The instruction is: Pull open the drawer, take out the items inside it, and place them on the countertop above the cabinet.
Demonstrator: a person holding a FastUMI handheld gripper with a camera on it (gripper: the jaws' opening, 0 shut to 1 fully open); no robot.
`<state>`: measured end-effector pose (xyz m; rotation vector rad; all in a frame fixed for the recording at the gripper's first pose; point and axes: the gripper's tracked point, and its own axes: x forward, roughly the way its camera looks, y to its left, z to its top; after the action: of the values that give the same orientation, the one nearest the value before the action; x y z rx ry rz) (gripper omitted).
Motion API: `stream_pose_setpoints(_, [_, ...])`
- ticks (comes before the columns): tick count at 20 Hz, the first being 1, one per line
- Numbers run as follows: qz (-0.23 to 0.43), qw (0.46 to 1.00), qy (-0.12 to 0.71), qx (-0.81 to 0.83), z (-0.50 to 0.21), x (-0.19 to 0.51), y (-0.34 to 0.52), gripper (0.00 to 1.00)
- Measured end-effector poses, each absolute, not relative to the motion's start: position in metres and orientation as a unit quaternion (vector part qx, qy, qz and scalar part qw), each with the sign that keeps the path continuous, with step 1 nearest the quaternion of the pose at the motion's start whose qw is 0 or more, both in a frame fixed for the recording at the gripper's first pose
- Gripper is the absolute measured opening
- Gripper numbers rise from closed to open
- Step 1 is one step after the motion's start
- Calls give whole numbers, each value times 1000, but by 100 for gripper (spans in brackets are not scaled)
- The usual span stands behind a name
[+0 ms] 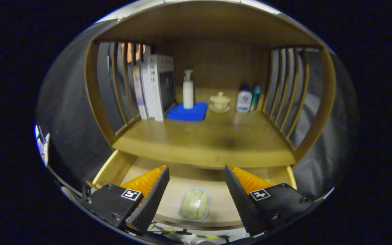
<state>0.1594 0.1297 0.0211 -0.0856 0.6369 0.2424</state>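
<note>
The wooden drawer [114, 168] stands pulled out below the countertop [202, 143]. On its floor lies a pale green item in a clear plastic pack [195, 203]. My gripper [196, 180] hovers over the drawer, open, with the pack lying between and just below the two fingers [151, 197]. Neither finger touches the pack. The countertop's front edge runs just beyond the fingertips.
At the back of the countertop stand upright books and boxes [155, 86], a white pump bottle [188, 90] on a blue pad [187, 112], a lidded cup on a saucer [219, 102], and two small bottles [248, 98]. Slatted side walls [284, 98] and a top board enclose the shelf.
</note>
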Motion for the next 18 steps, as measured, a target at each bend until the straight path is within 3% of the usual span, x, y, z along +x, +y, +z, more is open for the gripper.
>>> stream_pose_setpoints(6, [115, 864, 490, -27, -48, 157, 133, 93])
stream_pose_setpoints(13, [53, 837, 542, -53, -83, 159, 104, 71])
stream_pose_setpoints(17, [53, 841, 535, -68, -90, 163, 98, 23])
stream_pose_setpoints(18, [65, 840, 535, -66, -89, 161, 101, 21])
